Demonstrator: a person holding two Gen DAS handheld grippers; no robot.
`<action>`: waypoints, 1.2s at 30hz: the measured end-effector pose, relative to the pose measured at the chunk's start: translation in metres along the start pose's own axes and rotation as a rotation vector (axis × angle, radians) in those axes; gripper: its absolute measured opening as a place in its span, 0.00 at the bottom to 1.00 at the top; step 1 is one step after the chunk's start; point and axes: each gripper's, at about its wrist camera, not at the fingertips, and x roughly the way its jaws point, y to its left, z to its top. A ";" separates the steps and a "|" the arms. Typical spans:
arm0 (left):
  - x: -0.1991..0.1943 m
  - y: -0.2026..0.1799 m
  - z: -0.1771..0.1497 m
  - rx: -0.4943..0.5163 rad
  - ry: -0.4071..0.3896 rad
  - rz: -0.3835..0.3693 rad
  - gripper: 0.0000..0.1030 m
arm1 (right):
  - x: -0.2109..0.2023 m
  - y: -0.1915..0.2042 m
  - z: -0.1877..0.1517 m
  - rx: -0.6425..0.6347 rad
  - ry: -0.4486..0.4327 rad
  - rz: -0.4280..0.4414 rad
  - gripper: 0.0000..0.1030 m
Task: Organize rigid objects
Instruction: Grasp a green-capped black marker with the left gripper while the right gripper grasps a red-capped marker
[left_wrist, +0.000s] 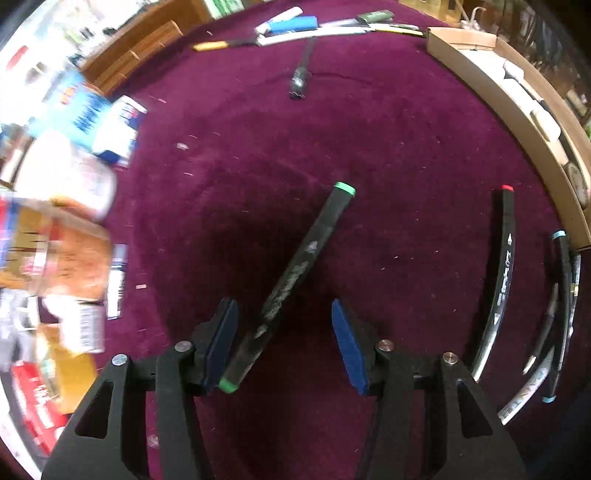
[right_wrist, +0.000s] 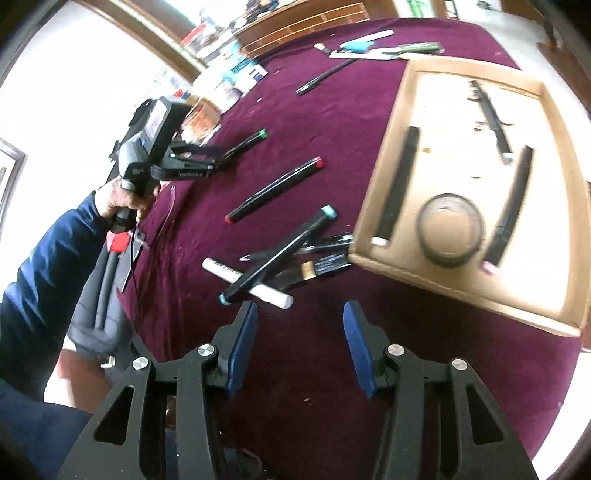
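Note:
My left gripper (left_wrist: 284, 314) is open around the near end of a black green-capped marker (left_wrist: 295, 273) lying on the purple cloth; the marker leans against the left pad. It also shows in the right wrist view (right_wrist: 245, 144). A red-capped marker (left_wrist: 504, 258) (right_wrist: 275, 190) lies to the right. A cardboard tray (right_wrist: 391, 147) holds black markers, a pen and a tape roll (right_wrist: 450, 229). My right gripper (right_wrist: 301, 317) is open and empty above the cloth, near a blue-capped marker (right_wrist: 277, 254) on a pile of pens.
Boxes and packets (left_wrist: 74, 184) crowd the table's left side. A white marker (right_wrist: 247, 282) lies in the pile. More pens and a blue object (left_wrist: 291, 25) lie at the far edge. A dark pen (left_wrist: 303, 74) lies mid-table. The tray's wall (left_wrist: 498, 85) runs along the right.

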 end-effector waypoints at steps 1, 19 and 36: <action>0.002 -0.001 0.000 -0.003 -0.007 -0.011 0.43 | -0.001 -0.001 0.000 0.003 0.000 -0.001 0.43; -0.047 -0.038 -0.151 -0.533 -0.074 -0.068 0.12 | 0.069 0.040 0.077 0.110 0.084 0.066 0.43; -0.063 -0.055 -0.195 -0.538 -0.116 -0.054 0.12 | 0.173 0.082 0.128 0.092 0.174 -0.338 0.40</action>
